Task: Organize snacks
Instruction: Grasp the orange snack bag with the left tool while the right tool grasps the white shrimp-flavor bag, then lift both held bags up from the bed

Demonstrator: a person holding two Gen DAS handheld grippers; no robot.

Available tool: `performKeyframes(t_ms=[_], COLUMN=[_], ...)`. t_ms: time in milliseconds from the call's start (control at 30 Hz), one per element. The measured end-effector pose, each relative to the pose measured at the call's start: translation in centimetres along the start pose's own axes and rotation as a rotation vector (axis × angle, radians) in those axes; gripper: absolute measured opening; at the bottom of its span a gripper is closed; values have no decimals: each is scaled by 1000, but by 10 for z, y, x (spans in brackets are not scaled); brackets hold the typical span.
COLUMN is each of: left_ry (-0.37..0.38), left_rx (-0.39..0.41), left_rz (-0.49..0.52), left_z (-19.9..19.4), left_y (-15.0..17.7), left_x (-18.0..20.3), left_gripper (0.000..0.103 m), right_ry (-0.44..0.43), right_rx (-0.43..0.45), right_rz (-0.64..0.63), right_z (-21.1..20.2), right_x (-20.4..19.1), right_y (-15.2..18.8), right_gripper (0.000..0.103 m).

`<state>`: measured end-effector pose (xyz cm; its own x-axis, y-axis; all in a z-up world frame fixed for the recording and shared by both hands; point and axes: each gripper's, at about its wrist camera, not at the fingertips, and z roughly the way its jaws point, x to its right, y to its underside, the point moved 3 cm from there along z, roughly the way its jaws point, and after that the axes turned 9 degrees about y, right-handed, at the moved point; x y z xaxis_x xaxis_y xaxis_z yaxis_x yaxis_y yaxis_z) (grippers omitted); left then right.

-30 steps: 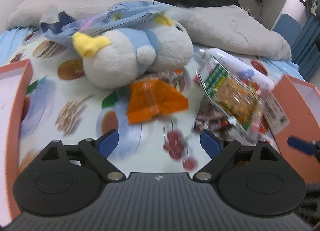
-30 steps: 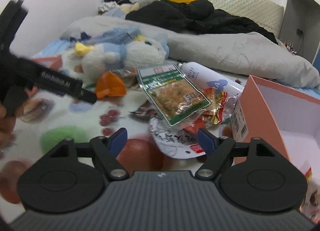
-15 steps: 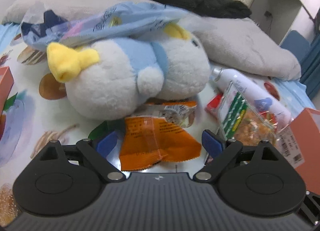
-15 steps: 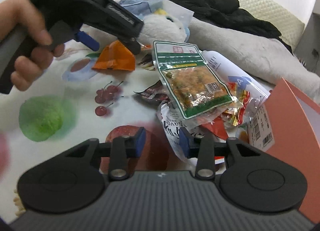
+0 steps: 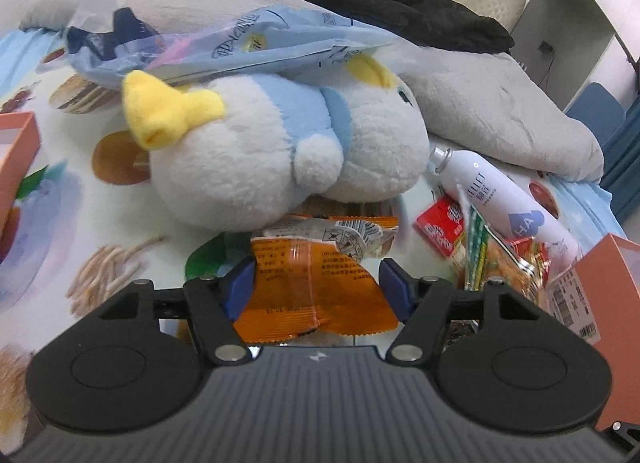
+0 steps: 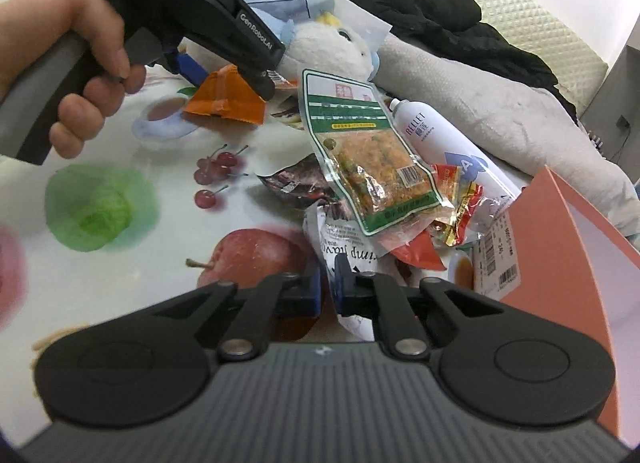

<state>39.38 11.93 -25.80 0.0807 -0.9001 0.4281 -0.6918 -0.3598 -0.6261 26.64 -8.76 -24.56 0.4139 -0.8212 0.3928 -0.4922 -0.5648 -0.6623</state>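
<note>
The white-and-blue plush bird [image 5: 280,151] covers the far end of the orange foil snack packet [image 5: 312,287]. The salmon cardboard box [image 6: 580,263] is cut off by the right edge. A dark crinkled wrapper [image 6: 296,187] lies half buried under the clear green-bordered pouch [image 6: 368,159], its print unreadable.

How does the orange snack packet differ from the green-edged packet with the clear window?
The orange snack packet is opaque; the green-edged packet shows crumbly contents through its window. The orange one lies on the sheet by the plush toy; the green-edged one rests on top of a pile of wrappers. Both are sealed flat pouches.
</note>
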Motion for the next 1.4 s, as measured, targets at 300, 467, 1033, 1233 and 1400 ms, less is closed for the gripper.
performKeyframes(t_ms=[300,467,1033,1233,1400], left_ry=[-18,-16,43,23,17], left_rx=[-44,-48,-103,-111,-108], left_rz=[15,15,44,27,38], left_z=[-65,-103,-181,-186,-184], left_y=[34,59,146,156,151], left_x=[5,14,59,54,53], left_gripper=[70,70,70,70,70], right_ry=[-30,-44,-61,-123,-159], right_rx=[-32,-44,-73,-42,17], right_rz=[15,11,60,107,166], right_z=[-43,-69,-134,-147,-149], right_x=[-6,-9,-26,-27,-15], right_y=[18,25,57,64,54], right_gripper=[9,9,8,10,11])
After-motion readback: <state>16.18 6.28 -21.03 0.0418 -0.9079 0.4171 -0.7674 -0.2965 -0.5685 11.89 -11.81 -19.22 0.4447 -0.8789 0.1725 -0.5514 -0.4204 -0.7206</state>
